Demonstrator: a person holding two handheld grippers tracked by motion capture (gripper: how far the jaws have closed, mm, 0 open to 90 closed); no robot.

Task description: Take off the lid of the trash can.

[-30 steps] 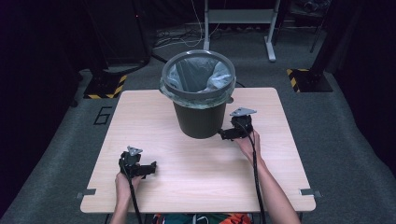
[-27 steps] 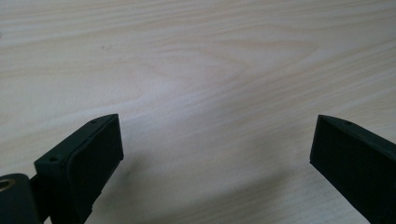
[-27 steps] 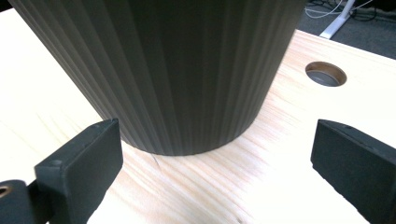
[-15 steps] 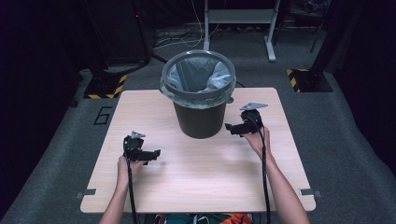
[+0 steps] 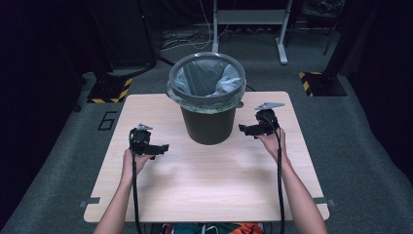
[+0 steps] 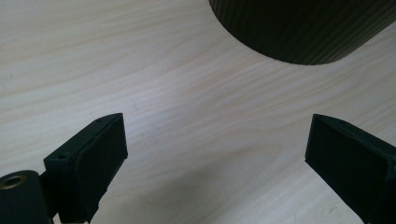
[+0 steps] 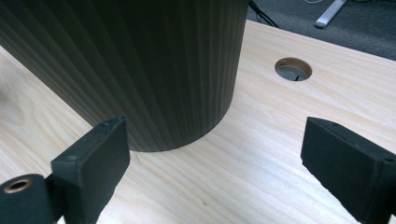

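A: Where does the dark ribbed round waste bin point(image 5: 208, 109) with the clear plastic liner point(image 5: 207, 80) stand?

B: Toward the far middle of the pale wooden table point(image 5: 204, 185), upright. The liner is folded over the grey rim, and I cannot tell whether anything lies in the bag.

A: And the two tools?

B: The right gripper point(image 5: 248, 129) sits at about three o'clock from the bin, near its wall but apart from it. In the right gripper view its black jaws are spread wide with nothing between them, and the ribbed wall fills the space ahead and to the left, not touched. The left gripper point(image 5: 158, 147) is at about eight o'clock, farther off. In the left gripper view its jaws also stand wide apart and empty over bare wood, with the bin's base at the top edge.

A: So how far along is the work?

B: Barely begun, I would judge. Both hands flank the bin and point toward it, yet neither has taken hold of the bin, rim or liner. All the handling is left: closing in, gripping, then whatever is done with bag or bin.

A: Anything else on the table?

B: A round cable hole point(image 7: 293, 69) beyond the bin.
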